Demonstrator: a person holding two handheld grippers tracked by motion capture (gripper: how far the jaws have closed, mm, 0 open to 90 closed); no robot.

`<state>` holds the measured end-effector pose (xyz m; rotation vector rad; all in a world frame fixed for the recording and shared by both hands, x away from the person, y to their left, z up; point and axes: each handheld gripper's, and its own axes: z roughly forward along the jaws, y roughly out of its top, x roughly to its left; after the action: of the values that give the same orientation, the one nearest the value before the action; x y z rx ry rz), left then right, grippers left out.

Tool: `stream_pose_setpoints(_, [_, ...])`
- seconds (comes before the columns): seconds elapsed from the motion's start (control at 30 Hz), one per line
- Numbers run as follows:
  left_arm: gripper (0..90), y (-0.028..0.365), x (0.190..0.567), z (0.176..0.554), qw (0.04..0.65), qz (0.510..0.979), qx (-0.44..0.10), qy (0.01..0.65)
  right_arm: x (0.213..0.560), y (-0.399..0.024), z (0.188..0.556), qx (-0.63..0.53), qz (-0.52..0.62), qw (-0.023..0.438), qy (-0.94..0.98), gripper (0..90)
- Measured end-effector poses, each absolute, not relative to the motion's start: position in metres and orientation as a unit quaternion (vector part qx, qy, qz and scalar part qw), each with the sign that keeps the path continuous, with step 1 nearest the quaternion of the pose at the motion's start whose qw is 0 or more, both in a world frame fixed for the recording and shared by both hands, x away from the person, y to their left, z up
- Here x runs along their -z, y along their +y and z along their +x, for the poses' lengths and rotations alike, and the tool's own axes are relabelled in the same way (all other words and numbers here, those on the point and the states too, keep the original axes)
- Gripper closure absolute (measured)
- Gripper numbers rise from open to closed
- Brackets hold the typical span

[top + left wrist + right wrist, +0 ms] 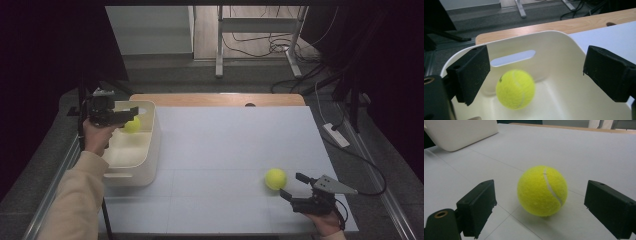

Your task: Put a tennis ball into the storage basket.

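Your left gripper (131,114) hangs over the white bin (150,150) at far left, jaws apart, a blurred ball (515,89) below them, probably falling. Your right gripper (294,186) stands wide open around the second ball (542,190) near right: close squarely, lift; open table lies leftward.

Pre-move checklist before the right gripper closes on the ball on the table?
1. Right gripper jaws open: ok.
2. Tennis ball on the table lies ahead of its jaws, not yet between the pads: not ok, advance first.
3. That ball at rest on the white table: ok, sharp with a steady shadow.
4. Left gripper open, over the white bin: ok.
5. Other tennis ball free of the left pads, inside the bin: ok; blurred, settled or not: cannot tell.
6. Path from table ball to bin free: ok.
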<state>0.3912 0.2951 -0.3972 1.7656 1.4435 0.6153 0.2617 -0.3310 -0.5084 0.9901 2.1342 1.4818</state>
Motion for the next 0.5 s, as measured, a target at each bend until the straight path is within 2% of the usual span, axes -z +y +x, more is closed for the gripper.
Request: stream_pose_setpoints(0.5, [7.3, 0.28, 0.39, 0.381, 0.418, 0.706, -0.233, 0.522, 0.508, -0.331, 0.262, -0.526, 0.352, 0.179, 0.753, 10.1])
